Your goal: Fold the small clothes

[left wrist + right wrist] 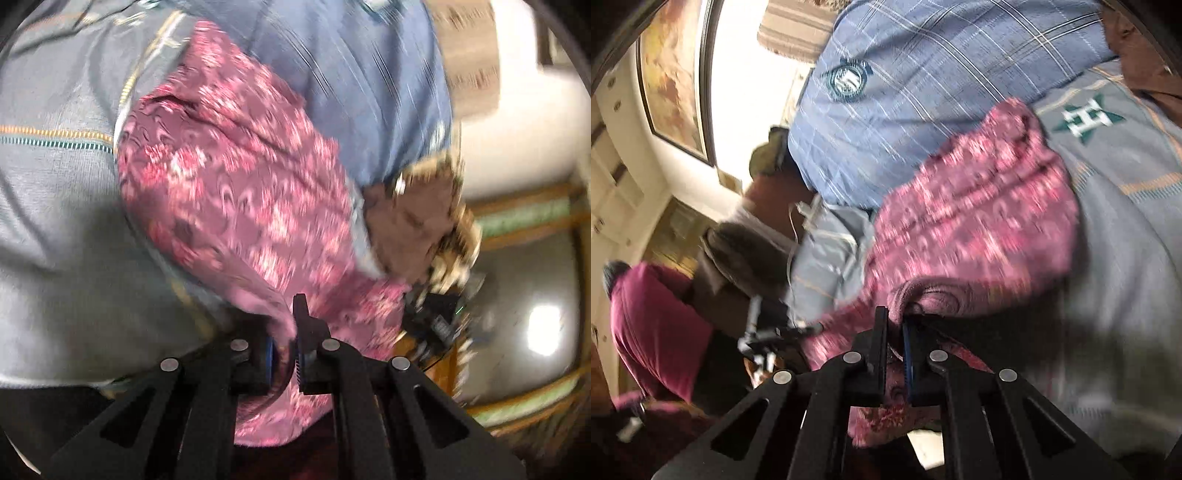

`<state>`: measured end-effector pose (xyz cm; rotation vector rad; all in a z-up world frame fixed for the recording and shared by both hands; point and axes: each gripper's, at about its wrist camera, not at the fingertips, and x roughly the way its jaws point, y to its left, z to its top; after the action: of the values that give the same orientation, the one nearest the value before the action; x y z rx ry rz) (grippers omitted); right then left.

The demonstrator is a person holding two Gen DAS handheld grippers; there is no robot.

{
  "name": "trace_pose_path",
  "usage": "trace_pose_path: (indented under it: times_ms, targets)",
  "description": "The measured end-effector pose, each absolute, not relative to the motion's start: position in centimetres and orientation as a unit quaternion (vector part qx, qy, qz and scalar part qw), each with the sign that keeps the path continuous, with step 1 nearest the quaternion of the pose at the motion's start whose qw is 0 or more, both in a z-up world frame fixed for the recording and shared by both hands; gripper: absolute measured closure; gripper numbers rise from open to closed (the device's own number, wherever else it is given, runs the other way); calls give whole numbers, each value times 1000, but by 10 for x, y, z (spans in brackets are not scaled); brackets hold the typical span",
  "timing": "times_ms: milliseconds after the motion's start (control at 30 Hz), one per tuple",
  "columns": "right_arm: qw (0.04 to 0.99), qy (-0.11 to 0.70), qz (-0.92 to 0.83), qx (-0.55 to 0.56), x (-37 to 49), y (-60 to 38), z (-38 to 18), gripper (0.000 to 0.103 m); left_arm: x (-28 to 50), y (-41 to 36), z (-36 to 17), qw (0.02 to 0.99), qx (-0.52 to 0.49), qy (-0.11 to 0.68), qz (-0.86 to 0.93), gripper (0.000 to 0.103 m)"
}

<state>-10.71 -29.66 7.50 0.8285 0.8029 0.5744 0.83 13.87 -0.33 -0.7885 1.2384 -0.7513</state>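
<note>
A small pink patterned garment (236, 192) hangs stretched between my two grippers, lifted in the air in front of the person's grey-blue shirt. My left gripper (286, 339) is shut on one edge of it. In the right wrist view the same pink garment (979, 218) spreads up and right from my right gripper (895, 332), which is shut on a bunched corner. The other gripper shows blurred at lower right in the left wrist view (436, 317) and at lower left in the right wrist view (764, 339). Both views are motion-blurred.
The person's torso in a blue plaid shirt (923, 85) and grey shirt with a green emblem (1082, 118) fills the background. A framed picture (676, 77) hangs on the wall. Another person in a maroon top (653, 325) is at left. Wooden furniture (524, 221) is at right.
</note>
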Motion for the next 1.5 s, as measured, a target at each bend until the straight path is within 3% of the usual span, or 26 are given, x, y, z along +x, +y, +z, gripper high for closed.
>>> trace_pose_path:
  times_ms: [267, 433, 567, 633, 700, 933, 1100, 1500]
  targets:
    - [781, 309, 265, 473, -10, -317, 69, 97, 87, 150, -16, 680, -413, 540, -275, 97]
    - [780, 337, 245, 468, 26, -313, 53, 97, 101, 165, -49, 653, -419, 590, -224, 94]
    - [778, 355, 234, 463, 20, -313, 37, 97, 65, 176, -41, 670, -369, 600, -233, 67]
    - [779, 362, 221, 462, 14, -316, 31, 97, 49, 178, -31, 677, -352, 596, -251, 42]
    - [776, 365, 217, 466, 8, -318, 26, 96, 33, 175, -22, 686, -333, 590, -266, 34]
    - [778, 373, 214, 458, -13, -313, 23, 93, -35, 109, -12, 733, -130, 587, -320, 34]
    - [779, 380, 210, 453, -20, -311, 21, 92, -36, 94, -40, 731, -111, 610, -284, 34]
    - [783, 398, 213, 428, -31, -297, 18, 92, -39, 106, -27, 784, -89, 573, -221, 34]
